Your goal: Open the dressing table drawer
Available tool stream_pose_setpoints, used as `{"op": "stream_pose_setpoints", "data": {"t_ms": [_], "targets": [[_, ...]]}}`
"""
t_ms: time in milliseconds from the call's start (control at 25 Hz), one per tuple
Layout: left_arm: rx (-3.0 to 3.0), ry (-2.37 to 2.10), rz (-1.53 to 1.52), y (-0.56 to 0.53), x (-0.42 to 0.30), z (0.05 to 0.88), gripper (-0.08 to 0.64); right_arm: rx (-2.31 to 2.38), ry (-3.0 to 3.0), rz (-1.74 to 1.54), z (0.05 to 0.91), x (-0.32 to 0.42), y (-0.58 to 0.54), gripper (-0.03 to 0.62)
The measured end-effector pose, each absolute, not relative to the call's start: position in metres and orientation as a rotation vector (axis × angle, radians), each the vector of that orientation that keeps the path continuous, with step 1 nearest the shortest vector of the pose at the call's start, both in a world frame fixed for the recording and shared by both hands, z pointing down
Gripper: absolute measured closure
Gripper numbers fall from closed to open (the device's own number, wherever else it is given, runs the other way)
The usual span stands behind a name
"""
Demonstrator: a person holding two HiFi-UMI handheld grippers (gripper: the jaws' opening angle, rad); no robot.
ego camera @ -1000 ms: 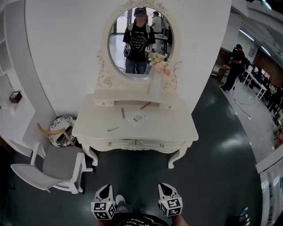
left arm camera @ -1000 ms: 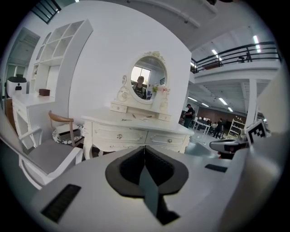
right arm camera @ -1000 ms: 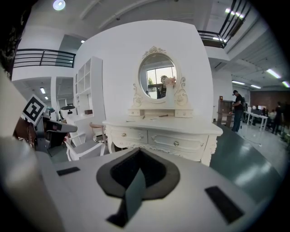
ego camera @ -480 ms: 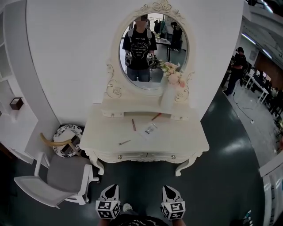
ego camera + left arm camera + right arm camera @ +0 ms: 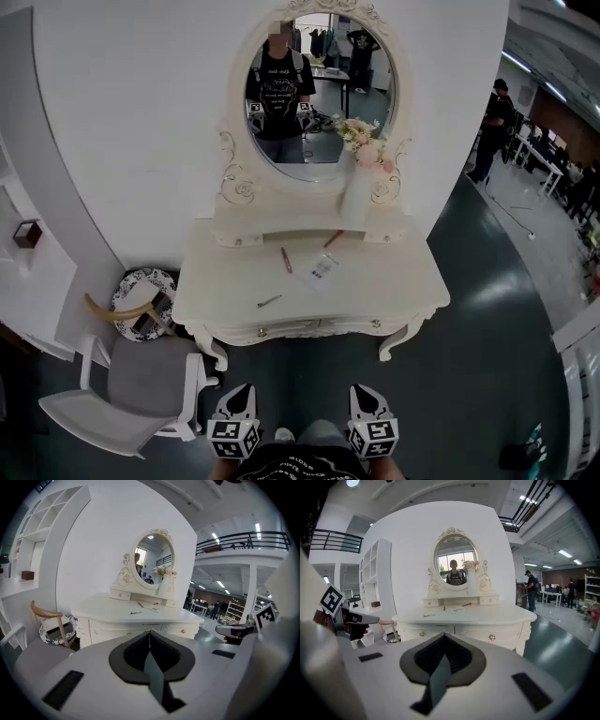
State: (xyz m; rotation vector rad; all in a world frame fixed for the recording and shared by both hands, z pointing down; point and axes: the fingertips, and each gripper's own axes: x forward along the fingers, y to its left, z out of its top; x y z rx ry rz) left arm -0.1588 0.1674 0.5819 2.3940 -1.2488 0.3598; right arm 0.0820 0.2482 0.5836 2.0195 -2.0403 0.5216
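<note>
The white dressing table (image 5: 375, 291) stands against the wall under its oval mirror (image 5: 314, 89). Two shallow drawers run along its front, the left drawer (image 5: 267, 330) and the right drawer (image 5: 361, 325), both closed and each with a small round knob. My left gripper (image 5: 242, 388) and right gripper (image 5: 364, 390) hover side by side over the dark floor, well short of the table and pointing at it. In the left gripper view the left gripper (image 5: 150, 631) is shut and empty. In the right gripper view the right gripper (image 5: 443, 633) is likewise shut on nothing, with a knob (image 5: 491, 637) ahead.
A white chair (image 5: 141, 384) stands left of the table, with a round patterned basket (image 5: 141, 302) behind it. On the tabletop lie a pen (image 5: 286, 260), a small packet (image 5: 322, 267) and a vase of flowers (image 5: 361, 178). People stand far right (image 5: 492, 122).
The head and both grippers have come a little closer to the table, which now sits lower and slightly larger in the head view. Both grippers stay shut.
</note>
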Motion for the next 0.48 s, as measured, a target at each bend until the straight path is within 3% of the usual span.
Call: {"op": "stream_pose_setpoints", "data": {"t_ms": [480], "targets": [[2.360,-1.297,0.370,0.152,-0.173,0.589,0.543,1.972,-2.071,0.521,0.591,0.073,0.225,0.581]]}}
